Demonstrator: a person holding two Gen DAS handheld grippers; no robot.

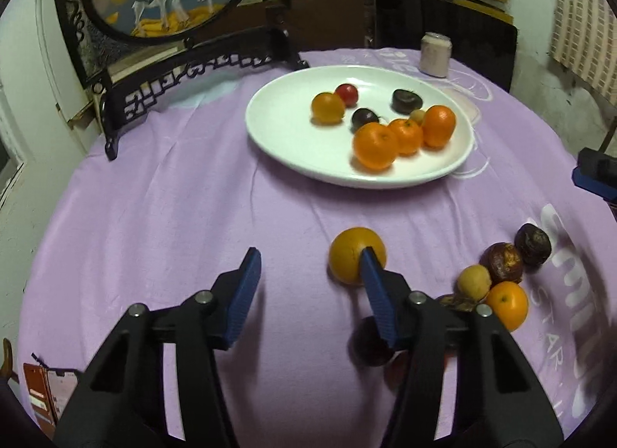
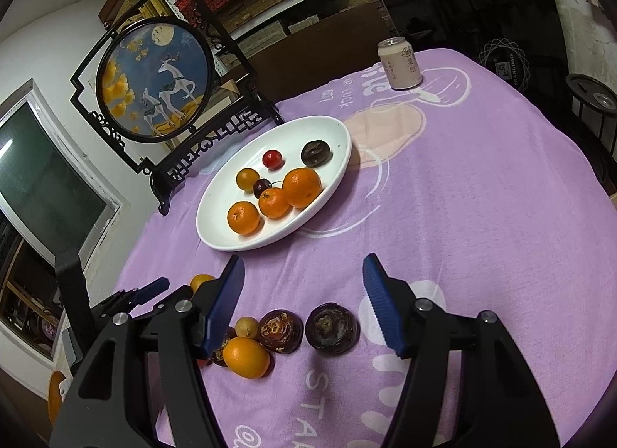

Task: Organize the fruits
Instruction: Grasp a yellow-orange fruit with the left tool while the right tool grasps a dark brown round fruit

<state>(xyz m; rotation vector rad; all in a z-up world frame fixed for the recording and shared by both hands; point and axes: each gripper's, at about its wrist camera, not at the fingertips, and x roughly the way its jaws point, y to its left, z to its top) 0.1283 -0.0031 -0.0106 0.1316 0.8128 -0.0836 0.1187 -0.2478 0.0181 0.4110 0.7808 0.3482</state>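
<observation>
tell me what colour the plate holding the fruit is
White, plain; the plate shows best in the right wrist view.

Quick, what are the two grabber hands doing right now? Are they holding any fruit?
Left gripper: open, holding nothing; an orange lies behind its right fingertip.
Right gripper: open, holding nothing.

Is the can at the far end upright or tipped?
Upright. The can stands on its base on the purple cloth, top rim facing up, behind the white plate.
</observation>
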